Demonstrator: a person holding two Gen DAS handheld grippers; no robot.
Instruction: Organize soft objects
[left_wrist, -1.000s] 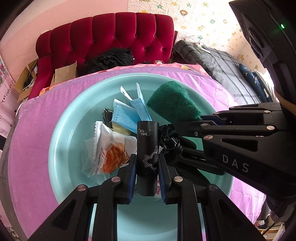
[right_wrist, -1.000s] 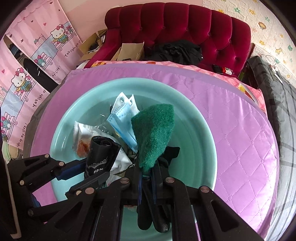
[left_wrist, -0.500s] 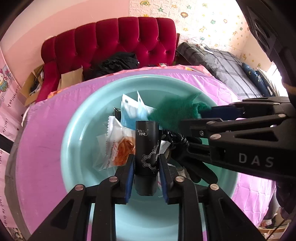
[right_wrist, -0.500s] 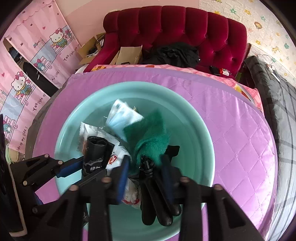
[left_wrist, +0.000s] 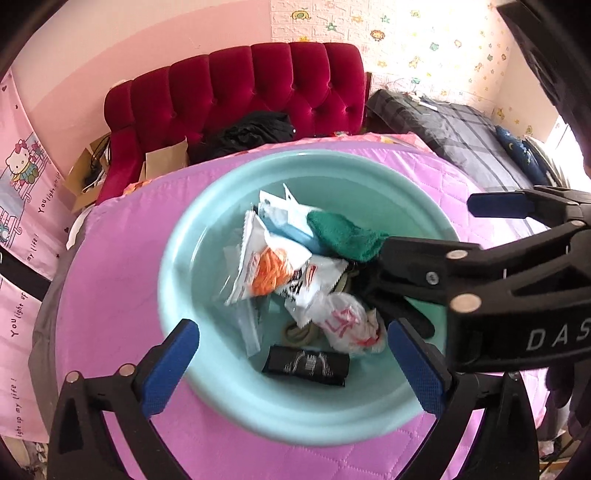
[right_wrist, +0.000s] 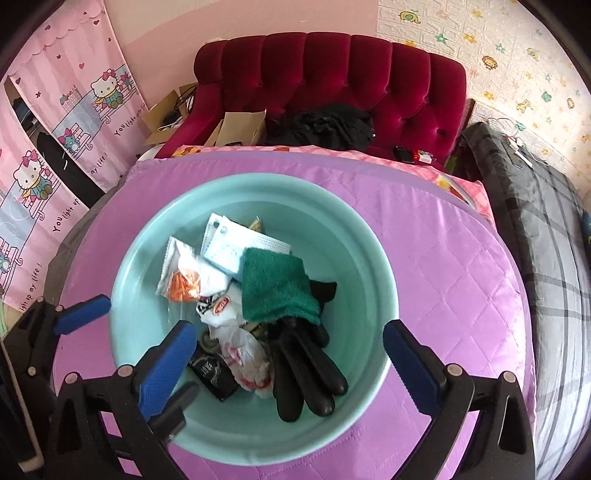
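**Both hands empty over the basin**

My left hand-held gripper (left_wrist: 291, 363) is spread wide and holds nothing; its blue pads (left_wrist: 168, 369) hover above the near rim of the basin (left_wrist: 177, 236). My right hand-held gripper (right_wrist: 286, 363) is just as wide open and also empty, hanging over the same near rim.

Directly below, the black pouch (left_wrist: 306, 365) lies flat on the basin floor, beside a crumpled plastic bag (left_wrist: 341, 319). The black gloves (right_wrist: 306, 373) lie fingers toward me, with the green cloth (right_wrist: 275, 290) draped over their cuffs. Further in sit the snack packet (left_wrist: 267, 267) and face masks (right_wrist: 231, 245). The basin rests on a purple quilted cover (right_wrist: 443, 266).

Everything soft appears gathered in the basin, so I judge this step to be a withdrawal. To do it well, I would lift both tools straight up, keeping the pads off the rim and away from the bag's loose folds, so nothing snags and drags back out.
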